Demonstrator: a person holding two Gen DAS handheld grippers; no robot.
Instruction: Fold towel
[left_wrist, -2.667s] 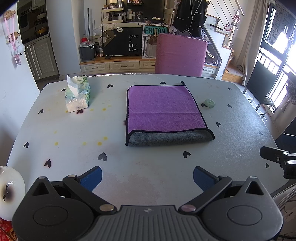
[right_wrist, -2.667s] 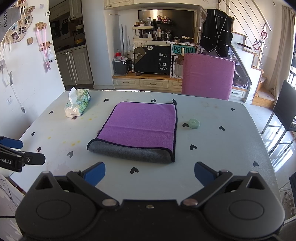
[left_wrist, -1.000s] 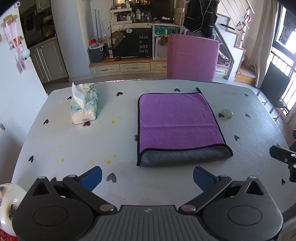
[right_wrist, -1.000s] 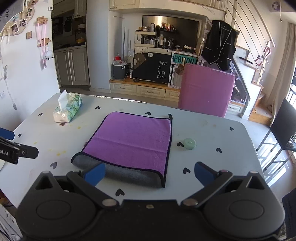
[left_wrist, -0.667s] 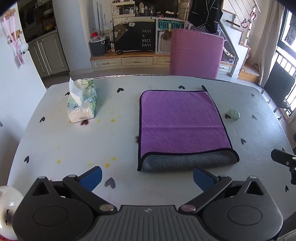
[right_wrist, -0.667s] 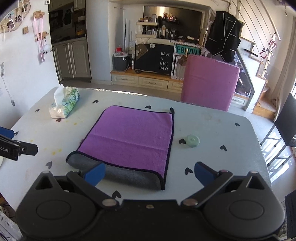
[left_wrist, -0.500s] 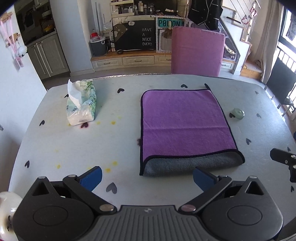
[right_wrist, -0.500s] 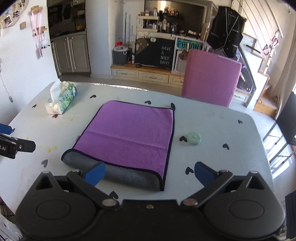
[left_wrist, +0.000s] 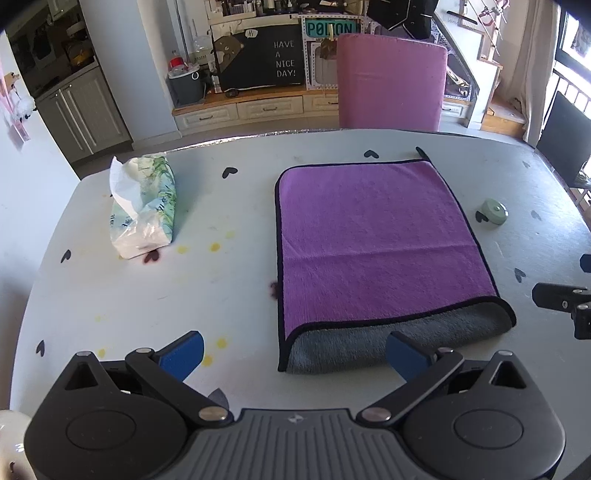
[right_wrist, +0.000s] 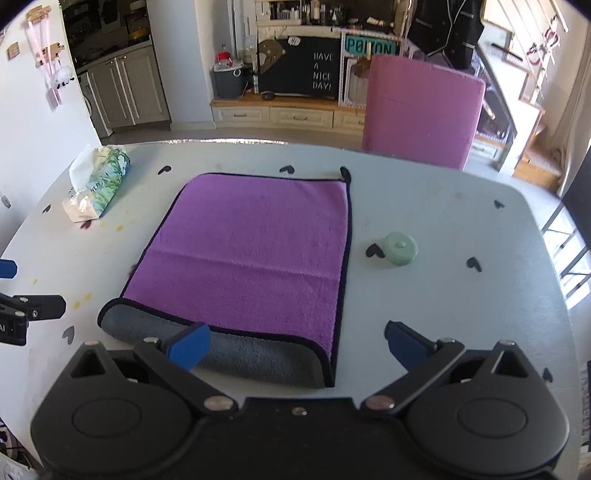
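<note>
A purple towel (left_wrist: 373, 236) with a grey underside lies folded once on the white table (left_wrist: 184, 288), the grey fold at its near edge (left_wrist: 399, 336). It also shows in the right wrist view (right_wrist: 255, 247). My left gripper (left_wrist: 295, 354) is open and empty, just short of the towel's near left corner. My right gripper (right_wrist: 297, 343) is open and empty, above the towel's near right corner. Each gripper's tip shows at the edge of the other's view.
A tissue pack (left_wrist: 144, 206) lies at the far left of the table. A small green round lid (left_wrist: 495, 211) lies right of the towel, also in the right wrist view (right_wrist: 400, 248). A pink chair (left_wrist: 391, 81) stands behind the table. A white object (left_wrist: 11, 443) is at the near left.
Both grippers have moved forward toward the towel's near edge, so the towel looks larger and closer. Both stay open. The towel has not moved.
</note>
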